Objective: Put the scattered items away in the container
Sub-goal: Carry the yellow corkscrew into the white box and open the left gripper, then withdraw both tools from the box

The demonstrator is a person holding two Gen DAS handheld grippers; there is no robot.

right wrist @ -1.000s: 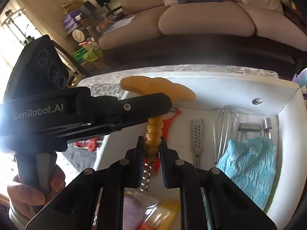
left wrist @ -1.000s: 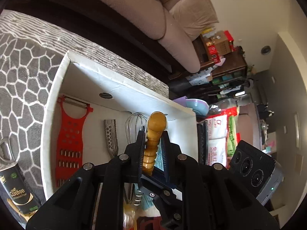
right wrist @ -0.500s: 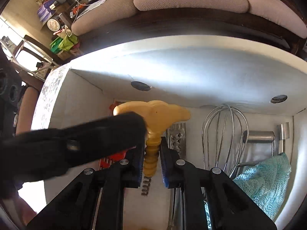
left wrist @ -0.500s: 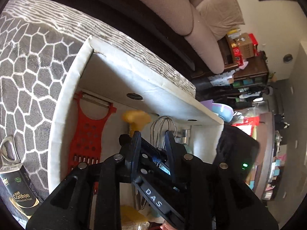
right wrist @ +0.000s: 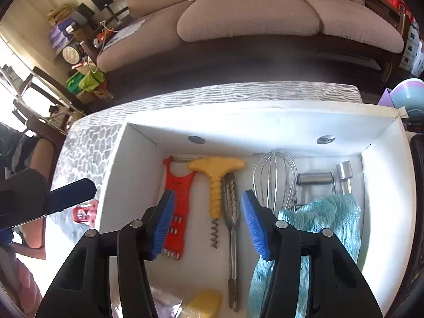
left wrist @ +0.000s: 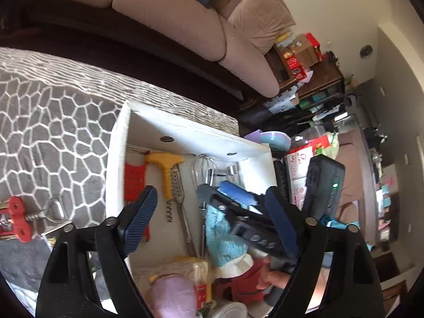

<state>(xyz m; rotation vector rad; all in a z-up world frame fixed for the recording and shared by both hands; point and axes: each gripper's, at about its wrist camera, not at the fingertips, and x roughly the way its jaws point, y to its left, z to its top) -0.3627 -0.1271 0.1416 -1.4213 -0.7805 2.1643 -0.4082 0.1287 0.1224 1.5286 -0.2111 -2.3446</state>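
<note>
The yellow-handled corkscrew (right wrist: 215,185) (left wrist: 165,169) lies flat on the floor of the white box (right wrist: 265,106) (left wrist: 116,159), between a red grater and a metal grater. My right gripper (right wrist: 208,198) hovers just above it; its jaws are opening and the pads touch nothing. In the left wrist view the right gripper (left wrist: 238,212) reaches into the box from the right. My left gripper (left wrist: 209,196) is over the box's near side, jaws opening wide and holding nothing. One of the left gripper's fingers (right wrist: 69,193) shows left of the box.
The box also holds a red grater (right wrist: 176,212), a metal grater (right wrist: 230,204), a whisk (right wrist: 273,175), a steel tool (right wrist: 315,182), a teal cloth (right wrist: 326,217) and wrapped packets (left wrist: 172,286). A red tool (left wrist: 17,212) lies on the patterned grey surface (left wrist: 53,132). A sofa (right wrist: 251,18) stands behind.
Both grippers were shut on the corkscrew and have let go. It now lies on the box floor. The left gripper has drawn back and up.
</note>
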